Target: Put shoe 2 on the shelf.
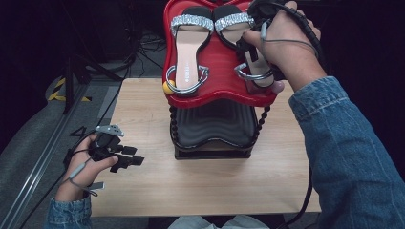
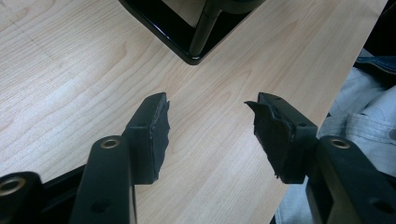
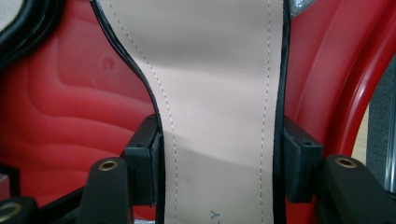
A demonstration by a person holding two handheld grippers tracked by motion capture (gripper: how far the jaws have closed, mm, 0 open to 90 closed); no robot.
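The right gripper is up on the red tray, and a person's hand is wrapped around it. Its 2 black jaws sit on the 2 sides of the right sandal. In the right gripper view, the sandal runs straight up between the fingers, and each pad presses on a black edge of its sole. So the right gripper is grasping the sandal at the narrow middle part. The beige inside of the sole lies flat between the pads, and the red tray shows on both sides, just past the fingers. The shiny silver strap of this sandal lies farther from the fingers, toward the back of the tray. A silver ring strap lies at the near end, by the person's thumb.

The left sandal lies on the same tray, just beside the held one and apart from both grippers. A small yellow ball sits at its heel.

The red tray is the top shelf of a black rack, which stands on the wooden table.

The left gripper rests low, well apart from the sandals, with a hand around it. In the left gripper view, its fingers are spread apart and released, with nothing between them but bare table. A corner of the rack's black foot lies ahead of the fingers.
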